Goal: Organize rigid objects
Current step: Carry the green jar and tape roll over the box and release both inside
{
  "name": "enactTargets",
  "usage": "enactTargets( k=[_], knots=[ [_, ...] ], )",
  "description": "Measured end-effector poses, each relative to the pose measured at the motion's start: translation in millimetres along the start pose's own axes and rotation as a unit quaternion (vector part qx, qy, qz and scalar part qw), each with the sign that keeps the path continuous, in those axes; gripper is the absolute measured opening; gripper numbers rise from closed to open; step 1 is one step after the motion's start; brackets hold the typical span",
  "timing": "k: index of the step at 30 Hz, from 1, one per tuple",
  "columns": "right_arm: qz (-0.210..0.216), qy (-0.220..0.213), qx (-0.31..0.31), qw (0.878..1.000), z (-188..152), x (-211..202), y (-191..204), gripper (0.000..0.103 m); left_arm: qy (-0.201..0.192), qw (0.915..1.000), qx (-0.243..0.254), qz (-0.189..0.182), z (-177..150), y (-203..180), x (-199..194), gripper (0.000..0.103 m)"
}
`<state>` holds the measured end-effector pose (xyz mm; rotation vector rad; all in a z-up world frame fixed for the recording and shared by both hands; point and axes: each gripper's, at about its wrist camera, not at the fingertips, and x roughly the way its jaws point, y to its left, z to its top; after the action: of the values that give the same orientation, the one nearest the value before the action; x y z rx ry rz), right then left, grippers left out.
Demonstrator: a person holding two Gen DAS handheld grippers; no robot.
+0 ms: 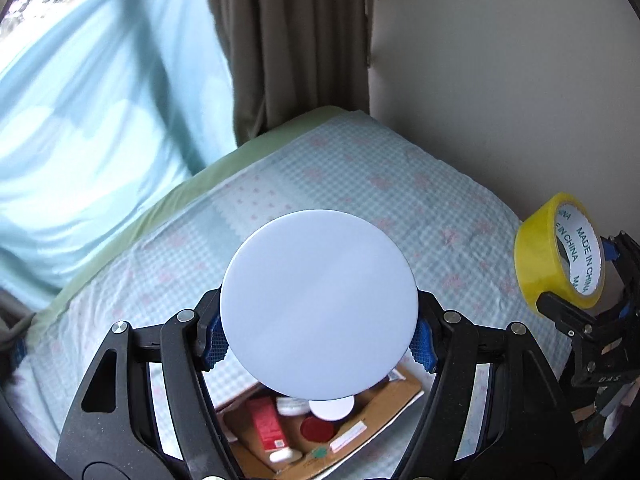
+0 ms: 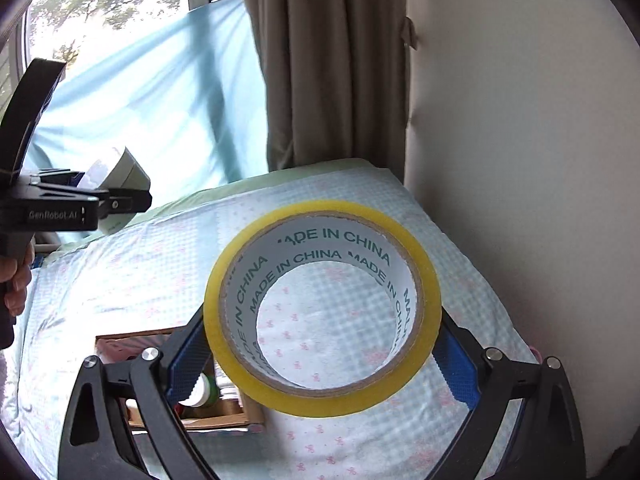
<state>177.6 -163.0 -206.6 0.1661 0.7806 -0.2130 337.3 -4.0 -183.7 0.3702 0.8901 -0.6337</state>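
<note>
Claws (image 1: pixel 319 338) (image 2: pixel 320 354): one jar (image 1: pixel 319 302), one tape roll (image 2: pixel 322 346).

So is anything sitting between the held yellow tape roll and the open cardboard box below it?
Nothing visible. The yellow tape roll, clamped in the right gripper, hangs over the checked bedsheet; the open cardboard box lies below and left, already holding bottles.

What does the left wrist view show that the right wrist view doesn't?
Left wrist only: the flat white round face of the thing in the left claw, and the red box and red lid in the cardboard box.

Right wrist only: a hand on the left claw's handle, and the bedsheet seen through the tape roll.

Both: the tape in the right claw, box, bed, curtains.
</note>
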Motion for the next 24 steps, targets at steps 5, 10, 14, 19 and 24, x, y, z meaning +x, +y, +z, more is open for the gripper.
enactTargets(
  k=[5, 10, 14, 19, 24],
  knots=[
    [0.045, 0.016, -0.031, 0.998, 1, 6, 48, 0.097, 0.012, 0.9986, -0.046, 0.025, -49, 44, -23, 0.068],
    [0.077, 0.038, -0.048, 0.995, -7, 21, 93, 0.097, 0.026, 0.9958, -0.08, 0.037, -98, 73, -29, 0.068],
    [0.088, 0.064, -0.043, 0.993, -19, 39, 120, 0.097, 0.042, 0.9946, -0.085, 0.043, -135, 90, -26, 0.068],
    [0.091, 0.098, -0.031, 0.991, -41, 70, 143, 0.097, 0.059, 0.993, -0.096, 0.034, -173, 107, -8, 0.068],
    [0.085, 0.134, -0.027, 0.987, -60, 104, 154, 0.097, 0.085, 0.9884, -0.125, 0.017, -207, 117, 26, 0.068]
  ],
)
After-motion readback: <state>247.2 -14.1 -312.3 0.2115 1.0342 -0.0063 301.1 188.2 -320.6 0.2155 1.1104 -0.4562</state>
